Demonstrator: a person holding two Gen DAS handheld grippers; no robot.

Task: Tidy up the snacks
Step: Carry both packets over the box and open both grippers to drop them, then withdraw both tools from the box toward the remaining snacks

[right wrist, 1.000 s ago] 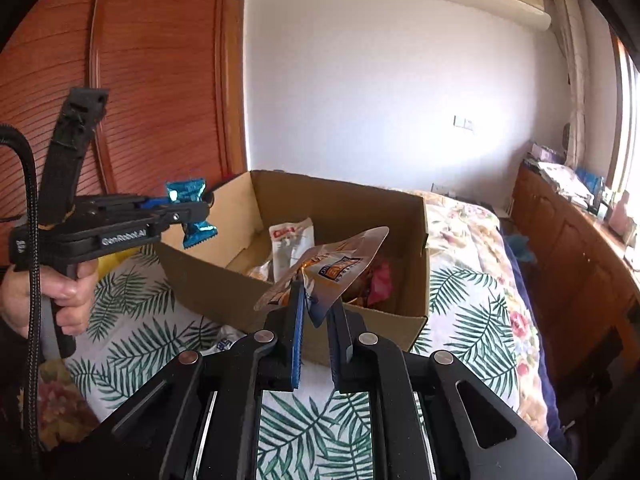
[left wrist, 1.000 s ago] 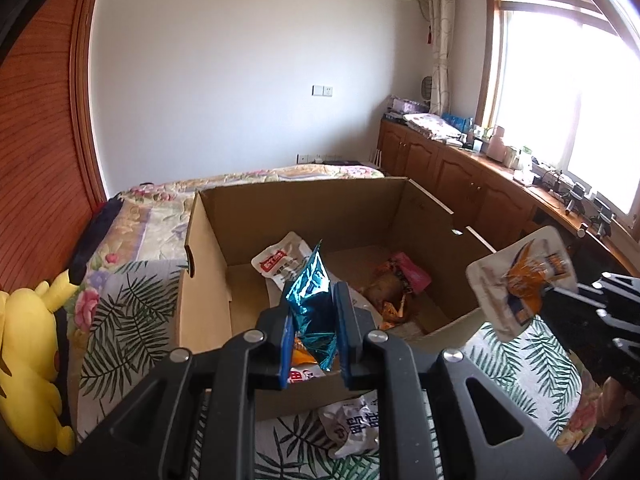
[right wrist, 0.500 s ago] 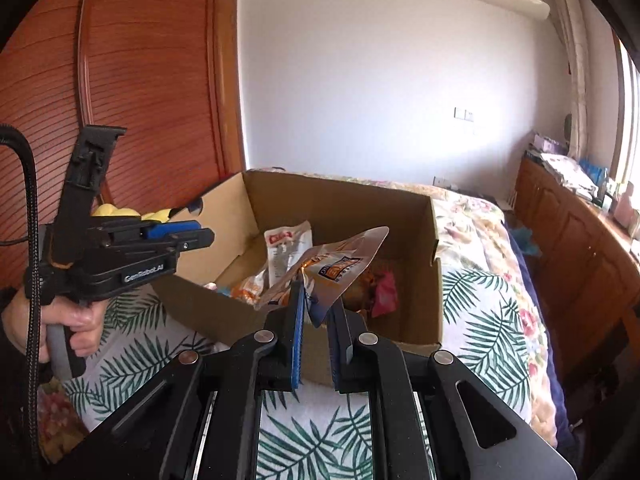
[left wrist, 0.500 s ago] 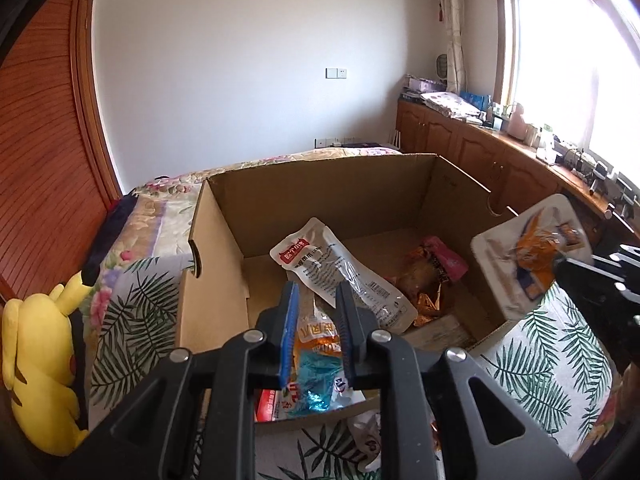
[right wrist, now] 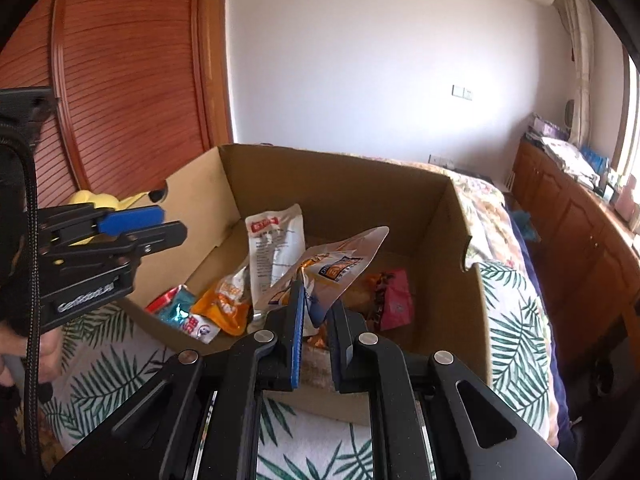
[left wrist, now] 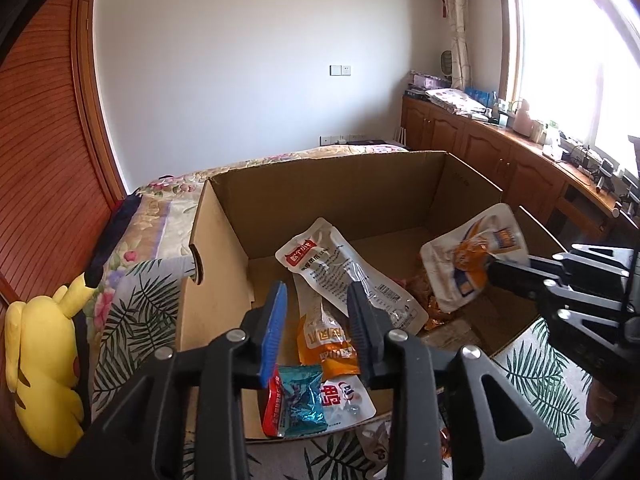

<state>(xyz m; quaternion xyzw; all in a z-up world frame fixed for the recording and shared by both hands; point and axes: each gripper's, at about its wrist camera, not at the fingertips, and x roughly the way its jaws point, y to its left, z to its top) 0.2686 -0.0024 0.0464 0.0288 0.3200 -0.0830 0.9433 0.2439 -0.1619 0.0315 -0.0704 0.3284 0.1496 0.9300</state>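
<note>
Left gripper (left wrist: pixel 318 312) jaws just opening, empty; blue packet (left wrist: pixel 302 398) below them in box (left wrist: pixel 224 240). Right gripper (right wrist: pixel 316 308) clamped on white pouch (right wrist: pixel 340 264) above box.

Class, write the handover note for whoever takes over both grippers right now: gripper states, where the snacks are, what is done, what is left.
Left gripper: jaws have just been opening, nothing between them; the blue packet lies in the cardboard box.
Right gripper: shut on the white-and-orange pouch, held over the box.
Done: several snacks boxed.
Left: release the pouch; a packet on the bedspread in front of the box.
</note>
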